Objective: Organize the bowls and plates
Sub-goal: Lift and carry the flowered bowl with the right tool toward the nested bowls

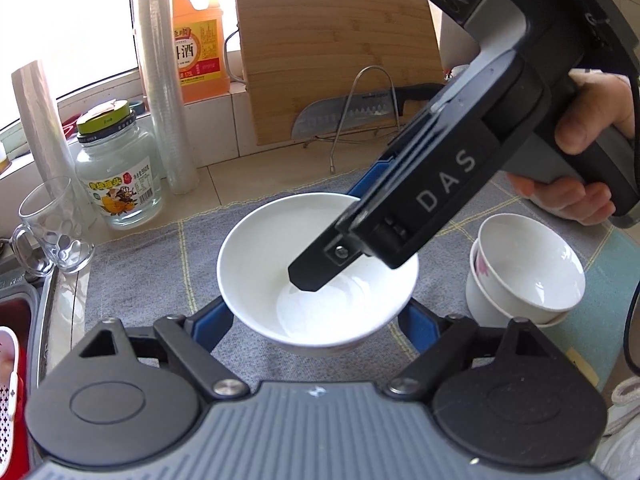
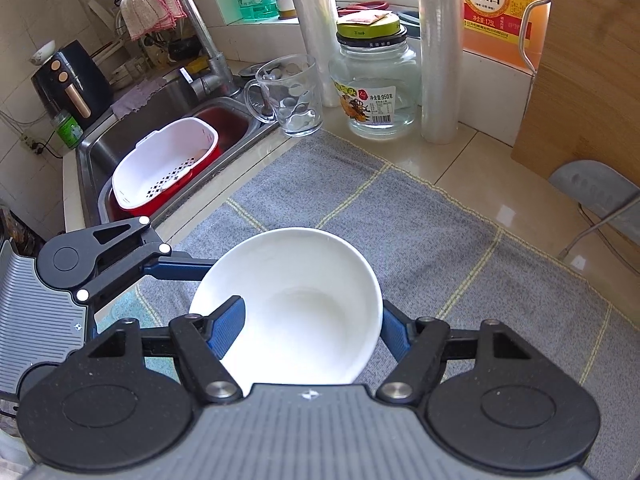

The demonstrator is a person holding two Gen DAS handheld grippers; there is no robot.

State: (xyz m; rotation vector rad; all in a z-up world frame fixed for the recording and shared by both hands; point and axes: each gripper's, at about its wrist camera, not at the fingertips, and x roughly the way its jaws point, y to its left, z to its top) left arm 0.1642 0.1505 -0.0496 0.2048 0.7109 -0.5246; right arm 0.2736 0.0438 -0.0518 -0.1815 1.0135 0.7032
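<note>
White bowl between both tools.

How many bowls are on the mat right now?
3. One big white bowl sits mid-mat between both claws. Two small cups-style bowls, nested, stand at its right: the top bowl inside the lower bowl. More could be hidden in the stack.

i see open grey mat beyond the white bowl. stacked bowls crowd its right; glass mug, jar and film roll wall the far bench edge, sink left.
</note>
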